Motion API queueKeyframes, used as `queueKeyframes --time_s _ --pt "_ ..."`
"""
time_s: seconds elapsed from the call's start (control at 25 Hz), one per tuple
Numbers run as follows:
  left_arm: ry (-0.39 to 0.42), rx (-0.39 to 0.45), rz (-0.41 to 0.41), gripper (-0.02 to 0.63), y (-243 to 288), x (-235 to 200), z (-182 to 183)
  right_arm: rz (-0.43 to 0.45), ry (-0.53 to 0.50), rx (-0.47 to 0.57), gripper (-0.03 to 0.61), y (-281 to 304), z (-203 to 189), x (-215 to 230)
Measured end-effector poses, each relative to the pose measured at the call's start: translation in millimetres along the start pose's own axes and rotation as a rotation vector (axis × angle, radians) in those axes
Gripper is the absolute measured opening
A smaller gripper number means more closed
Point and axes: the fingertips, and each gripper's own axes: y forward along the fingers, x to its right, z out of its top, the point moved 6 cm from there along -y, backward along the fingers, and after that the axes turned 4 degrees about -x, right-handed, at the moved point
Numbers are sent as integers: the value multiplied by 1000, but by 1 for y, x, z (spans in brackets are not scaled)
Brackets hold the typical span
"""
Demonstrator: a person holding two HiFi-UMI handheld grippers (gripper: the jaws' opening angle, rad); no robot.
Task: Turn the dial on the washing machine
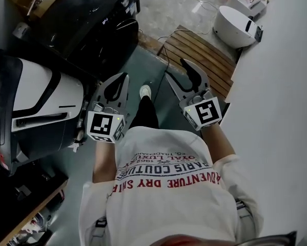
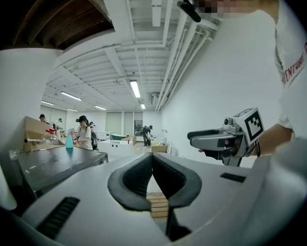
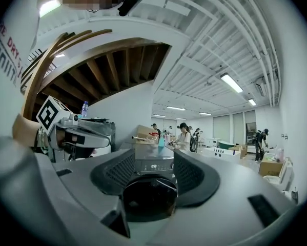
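My right tongs (image 3: 154, 155) stand well apart and empty, pointed level at the washing machine (image 3: 153, 166) at 12 o'clock, ready, I reckon, to take its dial, which I can't yet pick out. My left tongs (image 2: 152, 158) are pressed together on nothing, held alongside out of the way.

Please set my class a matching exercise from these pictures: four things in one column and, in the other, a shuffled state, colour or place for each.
Things
1. left tool
2. right tool
3. washing machine
4. wooden slats

Descriptions
A. brown, lying on the floor
B. jaws apart, gripping nothing
C. dark, with a lit display
D. jaws together

Pairs: 1-D, 2-B, 3-C, 4-A
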Motion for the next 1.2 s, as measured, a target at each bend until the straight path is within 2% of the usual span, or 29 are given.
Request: queueKeyframes --time_s 0.28,0.68,1.0,1.2 --pt "-46 -5 7 15 90 -88 12 19 11 -66 232 114 2 59" --pt "-55 41 24 15 200 -209 49 55 -4 -117 232 269 22 137" --pt "-119 25 100 15 231 -252 36 152 -21 -188 233 346 10 163" --pt "-144 13 237 15 241 -262 27 285 -39 -222 233 387 -6 170"
